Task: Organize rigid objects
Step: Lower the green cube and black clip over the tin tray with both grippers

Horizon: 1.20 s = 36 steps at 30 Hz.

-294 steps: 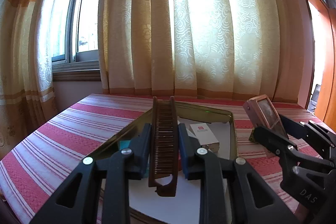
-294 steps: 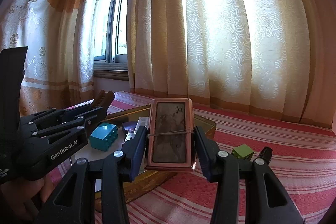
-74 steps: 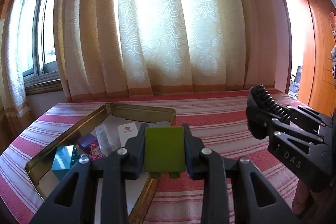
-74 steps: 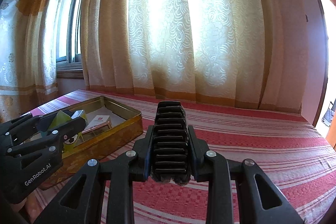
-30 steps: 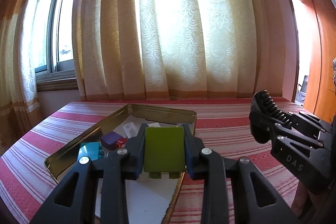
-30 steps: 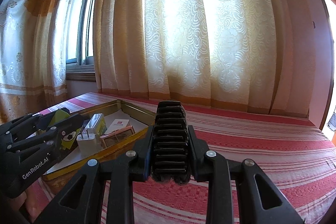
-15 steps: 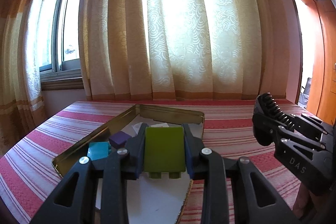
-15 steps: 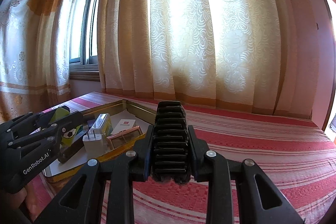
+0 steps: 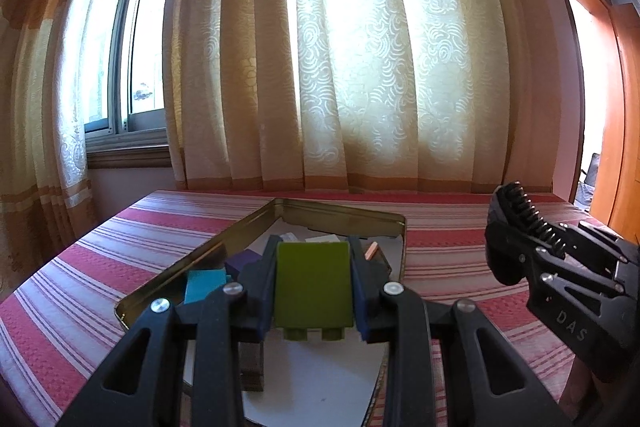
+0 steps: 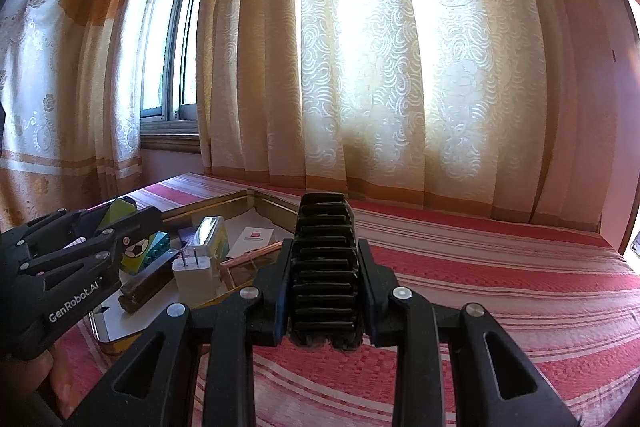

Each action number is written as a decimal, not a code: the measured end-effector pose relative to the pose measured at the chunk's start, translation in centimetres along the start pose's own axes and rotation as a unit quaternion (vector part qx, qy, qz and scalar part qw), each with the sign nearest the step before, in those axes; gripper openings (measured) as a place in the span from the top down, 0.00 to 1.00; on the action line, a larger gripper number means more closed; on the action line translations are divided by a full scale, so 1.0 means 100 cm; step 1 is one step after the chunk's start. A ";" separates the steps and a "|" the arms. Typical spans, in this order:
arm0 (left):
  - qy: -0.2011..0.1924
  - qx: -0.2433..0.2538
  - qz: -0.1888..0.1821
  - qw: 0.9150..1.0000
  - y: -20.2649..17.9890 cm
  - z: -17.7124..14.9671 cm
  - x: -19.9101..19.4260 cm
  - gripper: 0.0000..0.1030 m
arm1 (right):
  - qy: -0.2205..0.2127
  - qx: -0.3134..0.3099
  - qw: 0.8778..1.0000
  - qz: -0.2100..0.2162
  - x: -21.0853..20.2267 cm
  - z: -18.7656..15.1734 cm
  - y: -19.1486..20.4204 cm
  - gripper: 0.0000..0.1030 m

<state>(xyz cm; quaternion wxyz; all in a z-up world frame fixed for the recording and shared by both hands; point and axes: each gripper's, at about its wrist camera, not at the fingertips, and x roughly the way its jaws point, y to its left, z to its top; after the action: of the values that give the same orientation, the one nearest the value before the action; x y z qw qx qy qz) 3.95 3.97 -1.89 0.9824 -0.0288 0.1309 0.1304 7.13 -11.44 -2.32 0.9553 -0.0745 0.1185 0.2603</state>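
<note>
My left gripper (image 9: 314, 285) is shut on a green toy brick (image 9: 314, 287) and holds it above the gold metal tin (image 9: 348, 213). The tin holds a teal brick (image 9: 204, 285), a purple block (image 9: 242, 261), a brown comb (image 10: 146, 285), a white charger plug (image 10: 198, 273), a copper-framed case (image 10: 250, 253) and a white card (image 10: 254, 237). My right gripper (image 10: 324, 267) is shut on a black ribbed hair brush (image 10: 324, 267) and holds it above the striped cloth, right of the tin. It also shows in the left wrist view (image 9: 520, 223).
The table wears a red and white striped cloth (image 10: 500, 287). Cream and orange curtains (image 9: 360, 67) hang behind it, with a window (image 9: 116, 59) at the left. A white paper sheet (image 9: 316, 379) lines the tin's near end.
Both grippers have drifted left with their loads. The left one now hangs over the tin's middle. The tin has come closer in the right wrist view.
</note>
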 end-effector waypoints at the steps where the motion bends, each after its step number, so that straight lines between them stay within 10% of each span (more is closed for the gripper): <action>1: 0.000 -0.001 0.001 1.000 0.001 0.000 -0.001 0.71 | 0.000 -0.001 1.000 0.001 0.000 0.000 0.002 0.70; 36: -0.004 -0.019 0.022 1.000 0.031 -0.001 -0.002 0.71 | 0.002 -0.015 1.000 0.024 0.009 0.003 0.029 0.70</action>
<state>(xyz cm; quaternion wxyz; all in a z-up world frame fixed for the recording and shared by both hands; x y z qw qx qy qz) 2.91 6.87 -1.97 0.9791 -0.0439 0.1251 0.1542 6.50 -8.48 -2.51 0.9473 -0.0860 0.1183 0.2850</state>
